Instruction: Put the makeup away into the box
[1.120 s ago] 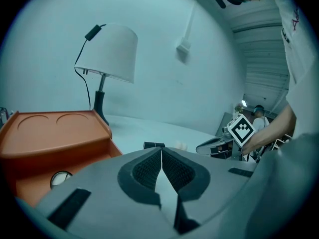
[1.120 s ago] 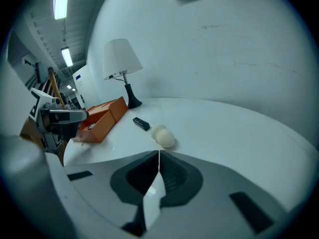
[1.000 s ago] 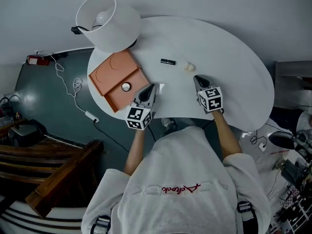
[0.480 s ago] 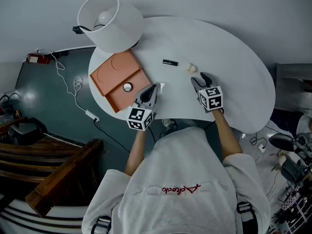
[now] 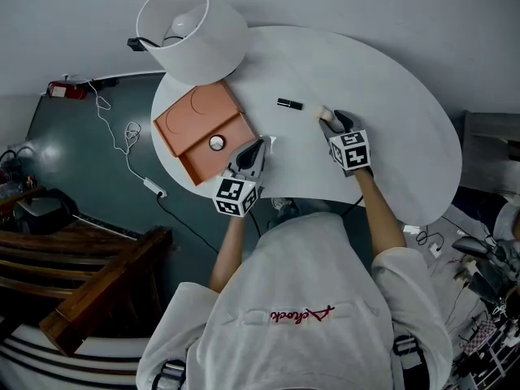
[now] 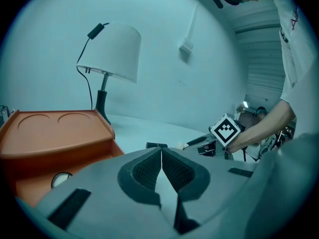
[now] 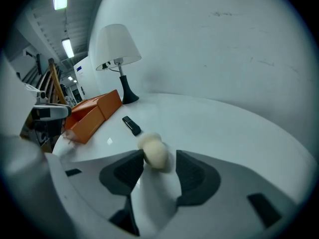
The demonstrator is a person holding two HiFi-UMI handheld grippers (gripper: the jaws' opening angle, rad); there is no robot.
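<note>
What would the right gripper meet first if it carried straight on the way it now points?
Probably the cream, egg-shaped makeup sponge. It lies on the white table right at the mouth of the right gripper, whose jaws have just been opening and now stand apart either side of it.

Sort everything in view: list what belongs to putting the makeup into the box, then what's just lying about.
For the job:
orange box
round compact, already in it
black tube
cream sponge, between the jaws of the right gripper, which have just been opening

Lying about:
lamp
cables on the floor
wooden furniture
</note>
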